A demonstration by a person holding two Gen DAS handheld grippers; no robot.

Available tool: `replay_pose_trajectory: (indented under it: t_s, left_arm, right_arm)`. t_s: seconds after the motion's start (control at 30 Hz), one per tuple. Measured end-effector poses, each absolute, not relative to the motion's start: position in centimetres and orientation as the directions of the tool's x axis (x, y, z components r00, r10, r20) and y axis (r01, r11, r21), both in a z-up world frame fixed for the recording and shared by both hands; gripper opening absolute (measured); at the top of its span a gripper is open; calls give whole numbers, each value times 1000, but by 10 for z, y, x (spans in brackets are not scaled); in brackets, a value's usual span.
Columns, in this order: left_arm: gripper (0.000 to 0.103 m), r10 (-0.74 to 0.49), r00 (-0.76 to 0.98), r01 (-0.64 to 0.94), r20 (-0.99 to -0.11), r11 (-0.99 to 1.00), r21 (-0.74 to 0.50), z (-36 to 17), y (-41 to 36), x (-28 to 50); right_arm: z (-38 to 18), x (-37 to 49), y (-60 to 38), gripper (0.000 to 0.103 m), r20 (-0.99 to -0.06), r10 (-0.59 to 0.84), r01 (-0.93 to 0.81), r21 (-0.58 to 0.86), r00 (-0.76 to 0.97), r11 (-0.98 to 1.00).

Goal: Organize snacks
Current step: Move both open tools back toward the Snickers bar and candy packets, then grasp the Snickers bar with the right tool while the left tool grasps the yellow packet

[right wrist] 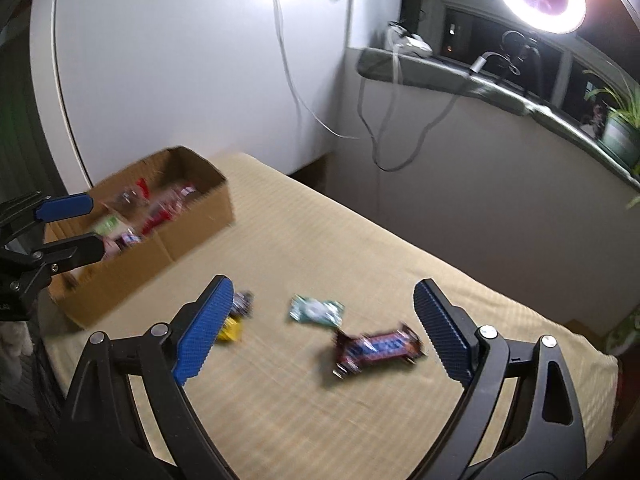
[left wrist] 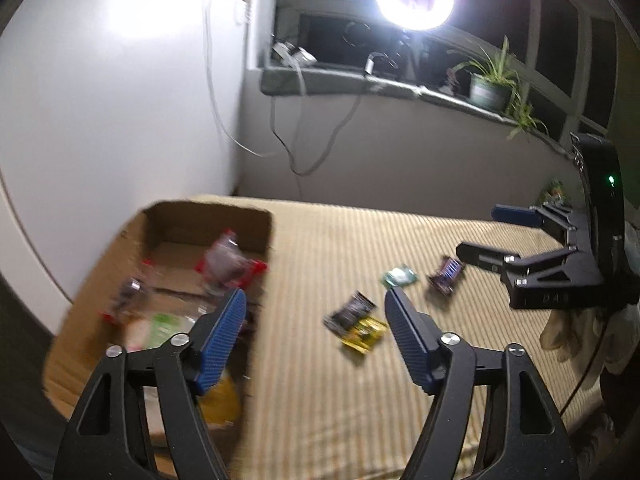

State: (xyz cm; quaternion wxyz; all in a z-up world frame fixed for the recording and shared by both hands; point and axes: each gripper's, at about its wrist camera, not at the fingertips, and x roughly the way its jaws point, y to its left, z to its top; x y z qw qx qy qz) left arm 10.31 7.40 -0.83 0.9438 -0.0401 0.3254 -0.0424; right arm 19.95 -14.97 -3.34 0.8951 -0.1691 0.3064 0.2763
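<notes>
Three loose packets left on the striped tabletop [right wrist: 320, 400]; everything else is already in the cardboard box [right wrist: 192, 236] at the table's left end, several wrappers inside, too blurred to name.

Both grippers empty, jaws wide apart, above the table. Left gripper [left wrist: 314, 304] sits by the box's near right corner. Right gripper [right wrist: 322, 292] is over the loose packets.

Loose items, biggest first:
- dark red/blue bar [right wrist: 378, 348]: lies between the right gripper's fingers, toward the right one. Long axis runs roughly across the jaw gap, so likely needs a wrist turn to pinch across its narrow side.
- black/yellow packet [left wrist: 356, 322]: just ahead of the left gripper, between its fingers, nearer the right one. Left is the nearer arm for it.
- green packet [right wrist: 316, 311]: flat, between the other two, roughly centred ahead of the right gripper.

Frames are motion-blurred, so edges are approximate.
</notes>
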Motion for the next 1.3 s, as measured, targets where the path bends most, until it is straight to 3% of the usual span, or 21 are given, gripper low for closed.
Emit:
replay_pose_trajectory:
  t_s: [0.17, 0.23, 0.43, 0.7, 0.93, 1.03, 1.3]
  left_arm:
    - [63, -163, 744, 90, -648, 985, -144, -27, 56, 109]
    - [56, -178, 726, 100, -664, 983, -154, -35, 51, 111]
    - [52, -202, 674, 110, -711, 979, -173, -59, 42, 121]
    - [51, -205, 646, 105, -735, 978, -181, -72, 45, 134]
    - [51, -203, 633, 125, -747, 979, -160, -78, 40, 145]
    - [47, -209, 626, 138, -751, 978, -157, -81, 37, 148]
    - [31, -254, 591, 188, -766, 966, -175, -88, 27, 153]
  right_arm:
    - [-49, 207, -181, 94, -671, 363, -572, -112, 646, 813]
    - [-55, 208, -190, 94, -684, 358, -568, -101, 636, 816]
    - [-81, 211, -192, 94, -734, 361, -590, -66, 576, 805]
    - [-99, 237, -187, 94, -781, 396, -536, 94, 483, 839]
    - [-105, 276, -205, 90, -789, 453, -354, 319, 414, 879]
    - [-111, 286, -201, 79, -811, 428, -330, 308, 400, 892]
    - [-113, 287, -175, 77, -836, 349, -389, 179, 424, 903]
